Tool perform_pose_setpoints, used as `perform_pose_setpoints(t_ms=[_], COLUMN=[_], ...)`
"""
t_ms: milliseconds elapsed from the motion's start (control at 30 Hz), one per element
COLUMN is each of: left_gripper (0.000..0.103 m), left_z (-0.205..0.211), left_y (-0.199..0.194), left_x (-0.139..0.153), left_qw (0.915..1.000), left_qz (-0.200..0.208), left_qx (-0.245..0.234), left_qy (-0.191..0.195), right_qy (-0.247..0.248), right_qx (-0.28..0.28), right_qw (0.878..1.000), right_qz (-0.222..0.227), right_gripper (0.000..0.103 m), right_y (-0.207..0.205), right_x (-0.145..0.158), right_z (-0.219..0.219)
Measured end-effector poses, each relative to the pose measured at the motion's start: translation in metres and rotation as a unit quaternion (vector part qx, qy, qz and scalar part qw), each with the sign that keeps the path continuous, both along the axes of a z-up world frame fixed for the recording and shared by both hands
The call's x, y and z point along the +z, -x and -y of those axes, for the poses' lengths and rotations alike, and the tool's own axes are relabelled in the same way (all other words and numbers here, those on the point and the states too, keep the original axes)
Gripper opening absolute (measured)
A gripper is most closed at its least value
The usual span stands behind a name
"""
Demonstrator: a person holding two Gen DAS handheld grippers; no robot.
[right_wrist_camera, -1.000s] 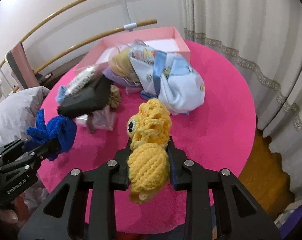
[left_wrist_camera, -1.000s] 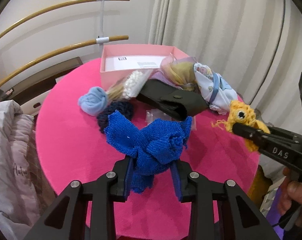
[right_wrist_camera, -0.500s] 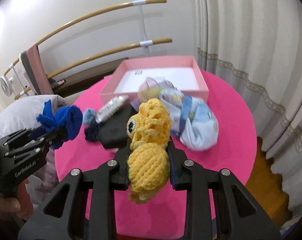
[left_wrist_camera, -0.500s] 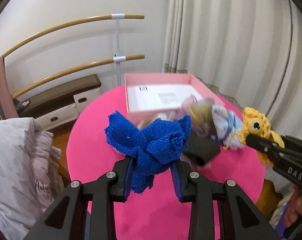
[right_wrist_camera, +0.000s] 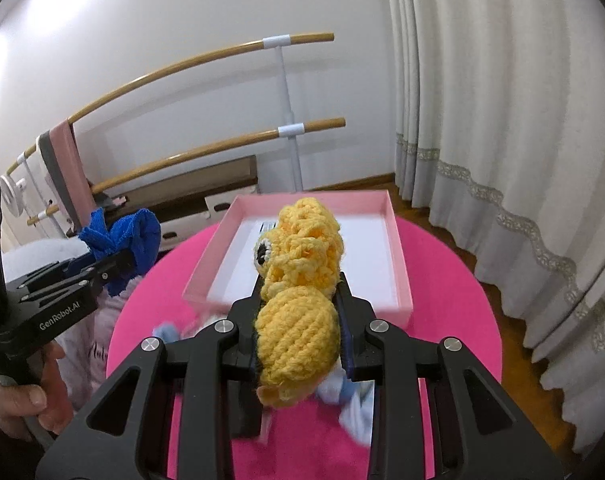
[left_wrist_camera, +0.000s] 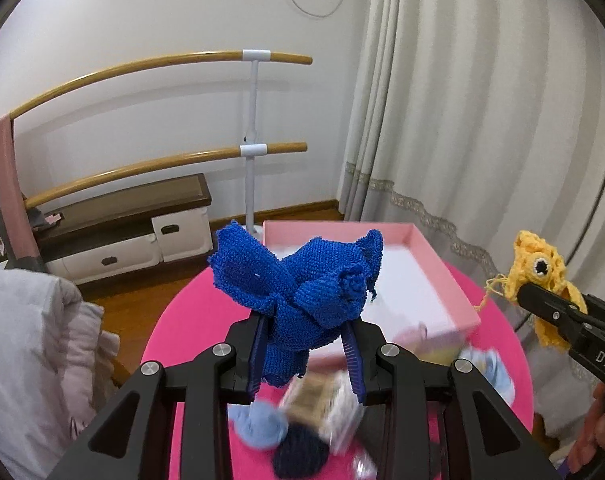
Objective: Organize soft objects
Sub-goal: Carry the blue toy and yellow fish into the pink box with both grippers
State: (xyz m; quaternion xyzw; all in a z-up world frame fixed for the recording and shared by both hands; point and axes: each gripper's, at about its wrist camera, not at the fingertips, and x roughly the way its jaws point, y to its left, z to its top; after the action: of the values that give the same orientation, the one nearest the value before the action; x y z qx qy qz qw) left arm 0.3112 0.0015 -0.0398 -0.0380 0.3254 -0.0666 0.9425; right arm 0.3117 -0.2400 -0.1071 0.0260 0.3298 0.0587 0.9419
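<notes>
Right wrist: yellow crochet toy (right_wrist_camera: pixel 298 300) lengthwise between jaws, eye left.

Round pink surface (right_wrist_camera: pixel 454 280): open pink box (right_wrist_camera: pixel 398 240) at far side; blurred soft items (left_wrist_camera: pixel 262 428) piled near edge.

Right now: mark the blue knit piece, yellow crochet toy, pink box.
blue knit piece (left_wrist_camera: pixel 302 292), left wrist view, middle of the bunched knit
yellow crochet toy (right_wrist_camera: pixel 298 320), right wrist view, rounded body
pink box (right_wrist_camera: pixel 398 264), right wrist view, right wall
</notes>
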Motion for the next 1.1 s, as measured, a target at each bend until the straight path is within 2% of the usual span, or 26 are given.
perform_pose_setpoints(t_ms=[167, 433, 667, 900, 1100], left_gripper=[0.031, 0.031, 0.031, 0.032, 0.037], left_z=[0.014, 0.046, 0.07, 0.081, 0.085], left_y=[-0.058, -0.144, -0.212, -0.27, -0.319], left_x=[0.008, 0.006, -0.018, -0.056, -0.071], left_qw=[1.0, 0.9997, 0.9996, 0.9989, 0.9978], left_qz=[-0.002, -0.001, -0.007, -0.039, -0.062], left_qx=[0.001, 0.006, 0.012, 0.004, -0.004], left_qy=[-0.007, -0.022, -0.024, -0.025, -0.023], right_qy=[-0.009, -0.014, -0.014, -0.016, -0.022], right_qx=[-0.004, -0.009, -0.007, -0.013, -0.022], right_qw=[1.0, 0.999, 0.998, 0.996, 0.993], right_qz=[-0.011, -0.039, -0.053, -0.088, -0.113], right_gripper=[0.027, 0.027, 0.028, 0.028, 0.032], right_y=[-0.051, -0.124, -0.163, -0.195, -0.212], right_x=[0.003, -0.011, -0.024, -0.055, -0.072], right_z=[0.009, 0.017, 0.016, 0.022, 0.033])
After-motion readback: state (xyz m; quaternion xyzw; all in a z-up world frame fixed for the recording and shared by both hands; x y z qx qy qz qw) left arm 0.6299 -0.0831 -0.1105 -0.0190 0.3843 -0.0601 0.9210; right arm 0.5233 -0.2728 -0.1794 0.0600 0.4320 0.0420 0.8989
